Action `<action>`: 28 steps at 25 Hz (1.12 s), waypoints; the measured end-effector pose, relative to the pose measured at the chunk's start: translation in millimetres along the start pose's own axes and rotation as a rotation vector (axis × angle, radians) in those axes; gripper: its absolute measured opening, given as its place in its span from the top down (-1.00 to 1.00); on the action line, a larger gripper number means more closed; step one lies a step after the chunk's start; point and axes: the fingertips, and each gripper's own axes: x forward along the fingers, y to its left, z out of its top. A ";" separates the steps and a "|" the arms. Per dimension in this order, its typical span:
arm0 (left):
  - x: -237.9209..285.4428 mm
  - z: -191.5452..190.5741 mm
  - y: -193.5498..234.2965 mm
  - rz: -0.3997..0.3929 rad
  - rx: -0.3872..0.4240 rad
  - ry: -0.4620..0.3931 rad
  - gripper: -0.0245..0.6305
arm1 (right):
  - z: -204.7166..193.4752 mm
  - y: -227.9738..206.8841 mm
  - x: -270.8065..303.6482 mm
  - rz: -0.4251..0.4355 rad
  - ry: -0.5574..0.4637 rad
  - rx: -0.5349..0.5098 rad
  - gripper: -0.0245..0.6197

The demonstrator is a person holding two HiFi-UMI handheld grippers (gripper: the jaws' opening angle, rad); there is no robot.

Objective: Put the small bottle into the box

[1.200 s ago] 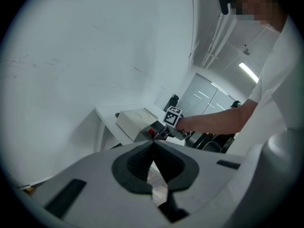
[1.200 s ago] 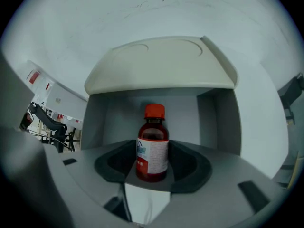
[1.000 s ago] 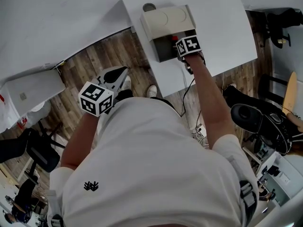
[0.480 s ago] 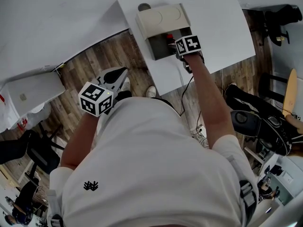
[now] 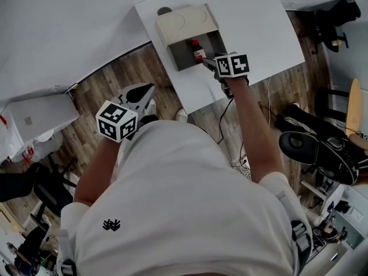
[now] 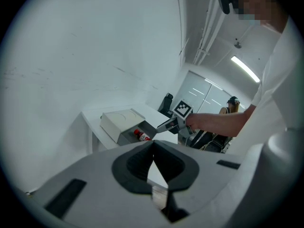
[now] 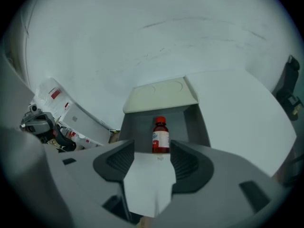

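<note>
The small bottle (image 5: 197,51), dark with a red cap and a white label, lies in the grey open compartment of the beige box (image 5: 185,22) on the white table. My right gripper (image 5: 210,64) hovers just in front of the compartment; its jaws are closing from wide, with nothing between them. In the right gripper view the bottle (image 7: 161,135) lies beyond the fingertips of the right gripper (image 7: 152,151), inside the box (image 7: 161,96). My left gripper (image 5: 141,94) hangs over the wood floor, left of the table, jaws together and empty. The left gripper view shows the box (image 6: 118,121) and the bottle (image 6: 141,135).
The white table (image 5: 259,27) stands against a white wall. A small round dark thing (image 5: 165,10) sits behind the box. Black office chairs (image 5: 313,148) and cables crowd the floor at the right. A white case (image 5: 34,117) lies at the left.
My right gripper has drawn back out of the box toward the table's front edge, and the bottle now lies uncovered in the compartment. The left gripper has stayed put.
</note>
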 end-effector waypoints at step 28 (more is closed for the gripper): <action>12.9 -22.2 -43.2 -0.006 0.045 0.047 0.91 | -120.4 102.5 -84.4 0.224 -0.243 -0.014 0.90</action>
